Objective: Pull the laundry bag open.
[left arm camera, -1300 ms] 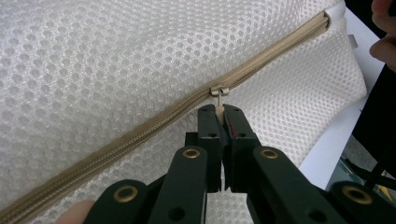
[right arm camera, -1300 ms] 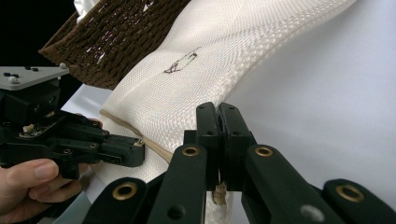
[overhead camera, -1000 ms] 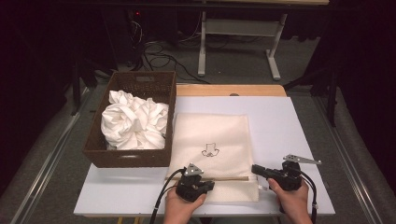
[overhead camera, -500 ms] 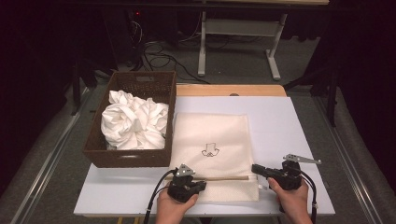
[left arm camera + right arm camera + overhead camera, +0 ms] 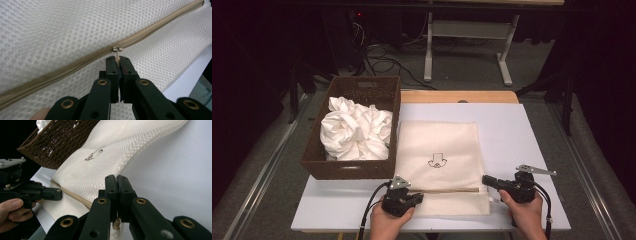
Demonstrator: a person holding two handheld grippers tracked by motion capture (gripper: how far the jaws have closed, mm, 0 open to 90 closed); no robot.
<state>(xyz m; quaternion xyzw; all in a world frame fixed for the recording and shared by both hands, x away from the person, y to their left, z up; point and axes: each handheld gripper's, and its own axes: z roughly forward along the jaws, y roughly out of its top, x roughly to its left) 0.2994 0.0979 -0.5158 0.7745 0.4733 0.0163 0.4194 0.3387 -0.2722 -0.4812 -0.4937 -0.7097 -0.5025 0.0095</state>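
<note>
A cream mesh bag with a small dark print lies flat on the white table. Its tan zipper runs across the near end. My left gripper sits at the bag's front left, shut on the zipper pull tab just below the slider. In the right gripper view the left gripper shows at the zipper line. At the bag's right edge, by the zipper's end, my right gripper is shut on the bag's fabric.
A brown wicker basket stands left of the bag, touching it, with crumpled white cloths inside. A wooden board lines the table's far edge. Beyond lie dark floor, cables and a desk frame.
My left gripper has slid a little to the left along the zipper line, toward the bag's left edge. The right gripper has stayed in place.
</note>
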